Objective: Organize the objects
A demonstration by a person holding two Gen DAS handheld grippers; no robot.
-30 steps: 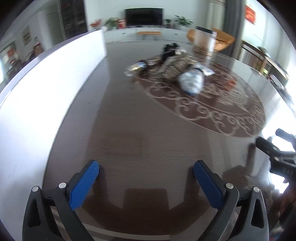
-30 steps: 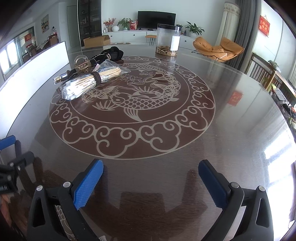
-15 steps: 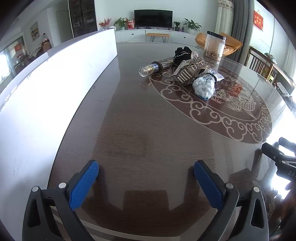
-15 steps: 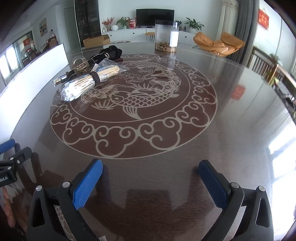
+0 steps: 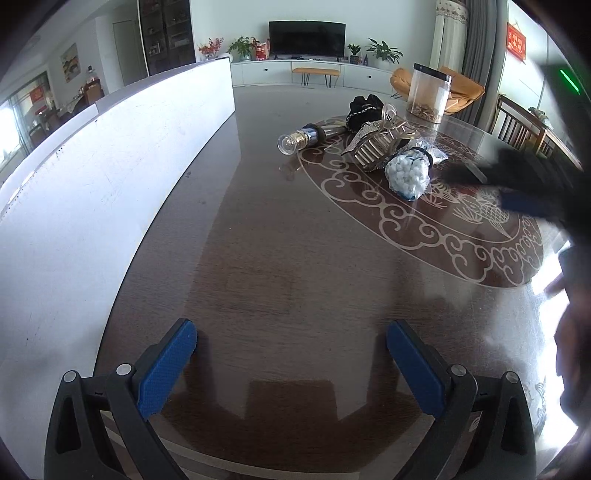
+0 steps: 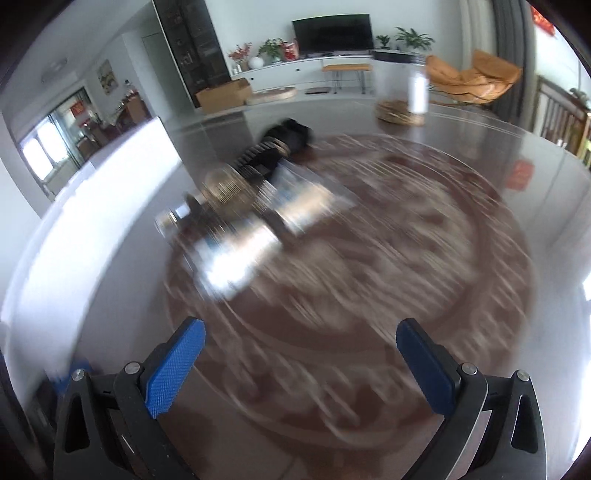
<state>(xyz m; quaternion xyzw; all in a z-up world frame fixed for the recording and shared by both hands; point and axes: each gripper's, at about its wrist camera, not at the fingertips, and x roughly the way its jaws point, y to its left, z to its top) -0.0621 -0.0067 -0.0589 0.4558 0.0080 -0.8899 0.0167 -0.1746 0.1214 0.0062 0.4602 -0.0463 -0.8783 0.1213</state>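
Both your grippers, left (image 5: 291, 363) and right (image 6: 301, 363), hold their fingers spread wide and empty above the dark table (image 5: 295, 266), the bag of cotton balls (image 5: 408, 173) lying far right among clutter.

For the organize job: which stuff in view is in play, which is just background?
In play:
- bag of cotton swabs
- hair claw clip
- small glass bottle
- black scrunchie
- clear jar, probably the container
- left gripper and right gripper, both open

Background:
- white board
- TV
- orange chair
- plants
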